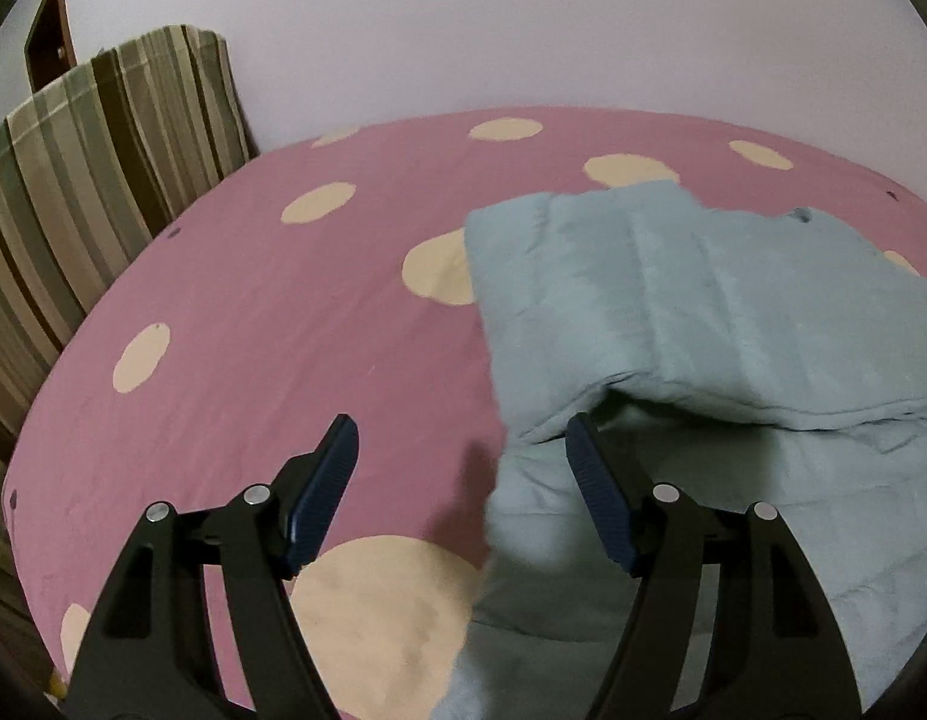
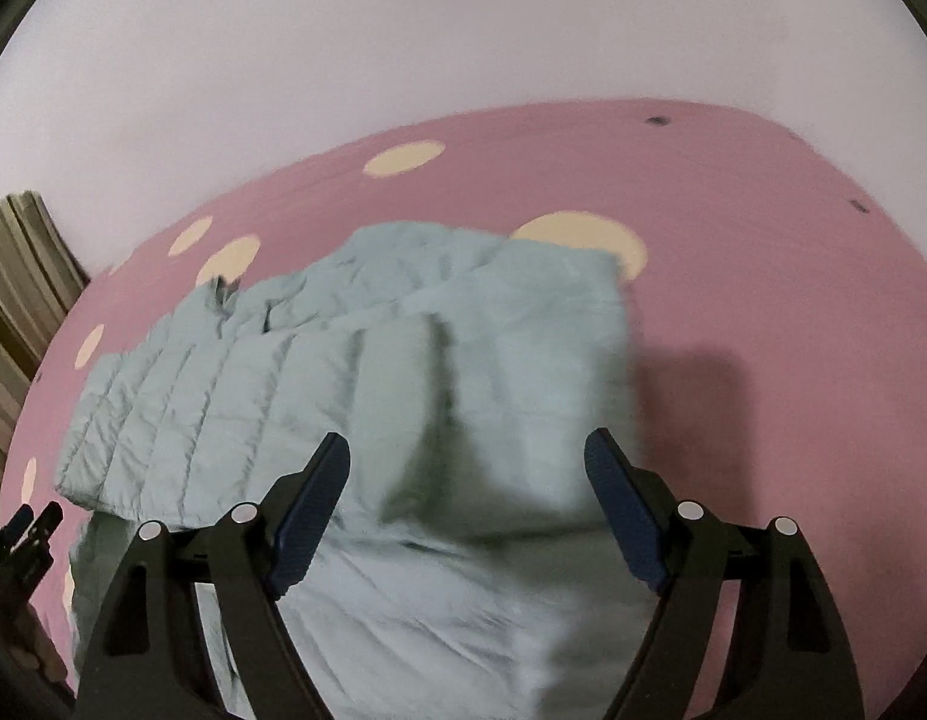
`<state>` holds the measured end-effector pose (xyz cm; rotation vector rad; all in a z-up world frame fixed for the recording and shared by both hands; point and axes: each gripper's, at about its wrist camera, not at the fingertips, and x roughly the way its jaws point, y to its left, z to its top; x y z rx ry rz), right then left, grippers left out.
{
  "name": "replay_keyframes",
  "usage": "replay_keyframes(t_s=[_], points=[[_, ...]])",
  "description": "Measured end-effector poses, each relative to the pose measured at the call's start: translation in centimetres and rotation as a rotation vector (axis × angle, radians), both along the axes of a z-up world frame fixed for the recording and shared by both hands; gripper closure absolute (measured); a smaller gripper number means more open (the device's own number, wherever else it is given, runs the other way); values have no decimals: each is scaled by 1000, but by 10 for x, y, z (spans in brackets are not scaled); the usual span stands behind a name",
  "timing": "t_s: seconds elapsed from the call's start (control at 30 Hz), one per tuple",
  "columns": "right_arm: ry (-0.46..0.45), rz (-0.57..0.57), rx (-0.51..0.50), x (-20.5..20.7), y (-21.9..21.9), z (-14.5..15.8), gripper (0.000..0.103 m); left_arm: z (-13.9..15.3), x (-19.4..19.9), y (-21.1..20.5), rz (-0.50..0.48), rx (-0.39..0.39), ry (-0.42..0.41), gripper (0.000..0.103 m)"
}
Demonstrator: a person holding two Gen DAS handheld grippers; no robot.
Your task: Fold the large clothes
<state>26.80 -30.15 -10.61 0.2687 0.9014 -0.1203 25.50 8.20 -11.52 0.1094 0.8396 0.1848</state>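
A pale blue-green quilted jacket (image 1: 703,300) lies on a pink bed sheet with cream dots (image 1: 253,300), its upper part folded over the lower part. My left gripper (image 1: 463,438) is open above the sheet just left of the jacket's edge, with nothing between its fingers. In the right wrist view the same jacket (image 2: 373,360) fills the middle of the sheet (image 2: 733,210). My right gripper (image 2: 469,450) hovers open over the jacket's near part, pads apart from the cloth. The other gripper (image 2: 31,528) shows at the far left edge of that view.
A striped brown and grey cloth-covered object (image 1: 91,180) stands at the bed's left side, with a dark door (image 1: 49,30) behind it. A plain pale wall (image 1: 523,18) runs behind the bed. The striped cloth (image 2: 19,276) also shows at left.
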Motion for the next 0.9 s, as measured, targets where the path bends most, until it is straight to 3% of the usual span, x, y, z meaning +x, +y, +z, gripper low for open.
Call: replay_keyframes(t_s=[0.1, 0.17, 0.2, 0.23, 0.43, 0.57, 0.73, 0.9], points=[[60, 15, 23, 22, 12, -18, 42, -5, 3, 1, -3, -4, 6, 31], [100, 36, 67, 29, 18, -29, 63, -7, 4, 3, -6, -16, 11, 31], [115, 54, 83, 30, 22, -32, 82, -8, 6, 3, -10, -28, 16, 31], [123, 74, 73, 32, 27, -34, 94, -10, 4, 5, -13, -38, 18, 31], [38, 19, -65, 13, 17, -14, 98, 6, 3, 4, -41, -126, -22, 30], [83, -1, -50, 15, -2, -27, 98, -2, 25, -9, -28, -121, -13, 27], [146, 2, -80, 23, -9, -52, 98, -37, 55, -21, 22, 7, 69, 27], [153, 5, -92, 25, -8, -63, 99, -59, 64, -17, 36, 0, 116, 27]])
